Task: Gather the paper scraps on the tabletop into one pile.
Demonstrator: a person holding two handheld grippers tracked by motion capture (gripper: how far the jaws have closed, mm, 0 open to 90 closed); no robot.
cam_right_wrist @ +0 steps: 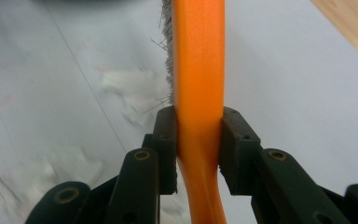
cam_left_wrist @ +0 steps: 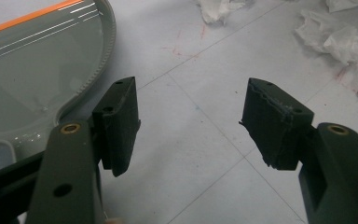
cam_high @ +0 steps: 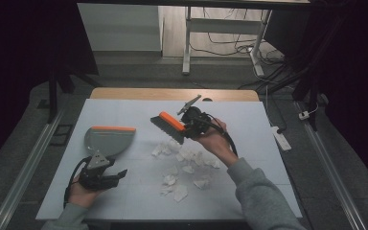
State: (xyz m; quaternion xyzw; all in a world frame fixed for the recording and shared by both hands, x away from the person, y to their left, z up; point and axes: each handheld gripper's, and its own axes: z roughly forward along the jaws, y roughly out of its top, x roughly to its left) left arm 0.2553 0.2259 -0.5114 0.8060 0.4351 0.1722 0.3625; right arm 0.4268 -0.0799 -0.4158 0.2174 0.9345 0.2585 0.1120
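While the left gripper (cam_high: 120,173) rests at the lower left of the high view with its jaws spread and nothing between them, the one grey dustpan (cam_high: 106,140) lies just above it, orange lip away from the person and pan bare. Right of both, at the frame's middle, about a dozen white paper scraps (cam_high: 186,168) are scattered on the white table (cam_high: 249,143). Above the scraps, the right gripper (cam_high: 186,128) is clamped on the orange handle of the single brush (cam_high: 167,124), held off the table, bristles pointing down-left
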